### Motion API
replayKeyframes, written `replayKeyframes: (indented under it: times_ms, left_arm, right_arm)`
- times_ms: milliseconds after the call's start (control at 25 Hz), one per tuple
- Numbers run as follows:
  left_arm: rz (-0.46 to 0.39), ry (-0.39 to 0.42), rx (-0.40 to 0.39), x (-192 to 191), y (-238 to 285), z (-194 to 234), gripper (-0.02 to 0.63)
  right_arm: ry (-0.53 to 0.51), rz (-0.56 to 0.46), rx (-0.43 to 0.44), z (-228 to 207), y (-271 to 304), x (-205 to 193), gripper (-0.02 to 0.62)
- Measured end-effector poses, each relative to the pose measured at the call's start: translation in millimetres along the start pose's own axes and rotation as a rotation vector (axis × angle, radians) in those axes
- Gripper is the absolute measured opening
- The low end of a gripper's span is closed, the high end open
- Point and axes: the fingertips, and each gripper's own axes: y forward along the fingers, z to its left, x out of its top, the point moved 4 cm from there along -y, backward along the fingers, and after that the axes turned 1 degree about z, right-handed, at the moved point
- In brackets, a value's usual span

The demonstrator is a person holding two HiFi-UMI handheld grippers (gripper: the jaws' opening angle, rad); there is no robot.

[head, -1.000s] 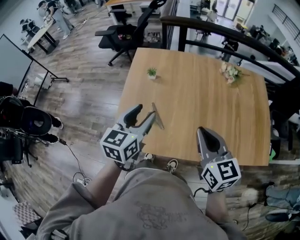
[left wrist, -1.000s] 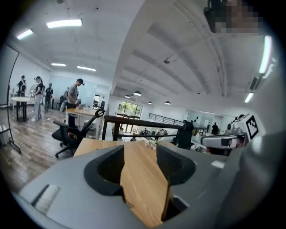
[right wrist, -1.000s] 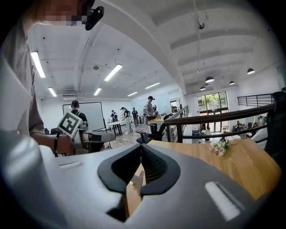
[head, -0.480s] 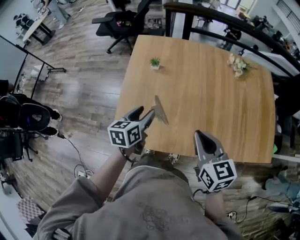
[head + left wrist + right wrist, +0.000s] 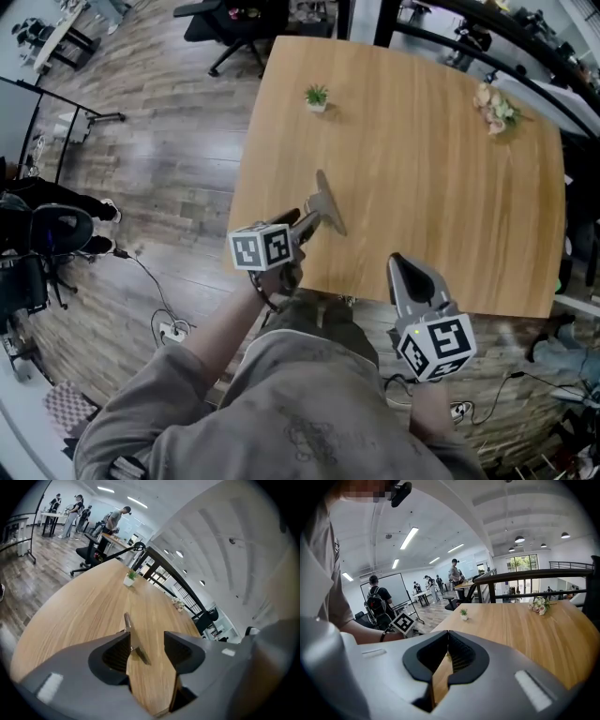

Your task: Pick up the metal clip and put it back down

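Observation:
The metal clip point(image 5: 328, 202) is a thin grey piece near the front left of the wooden table point(image 5: 441, 169). My left gripper point(image 5: 305, 222) reaches it from the front left edge. In the left gripper view the clip point(image 5: 131, 634) stands between the jaws of my left gripper point(image 5: 146, 646). It lies against the left jaw, and a gap separates it from the right jaw, so this gripper is open. My right gripper point(image 5: 405, 265) hovers at the table's front edge, shut and empty, as the right gripper view confirms for this gripper point(image 5: 448, 641).
A small potted plant point(image 5: 317, 96) sits far left on the table and a flower bunch point(image 5: 495, 105) far right. A dark railing runs behind the table. Office chairs, a whiteboard stand and camera gear point(image 5: 37, 234) stand on the wood floor to the left.
My left gripper has moved slightly forward and right over the table, with the clip staying at its tips. The right gripper has hardly moved. The head camera has shifted.

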Motion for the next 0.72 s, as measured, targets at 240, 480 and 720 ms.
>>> replayKeyframes:
  times_ms: [240,480,720]
  left_arm:
    - [0.045,-0.146,-0.002,-11,36,30,0.224]
    - [0.069,-0.266,-0.01,-14,61,57,0.204]
    - [0.14,-0.295,-0.032,-21,75,61,0.115]
  right_arm:
    - [0.026,0.038,-0.015,-9,18,-12,0.011]
    - [0.038,0.065,-0.026,-12,35,-19,0.011]
    - [0.043,0.074,-0.03,-14,38,-22,0.011]
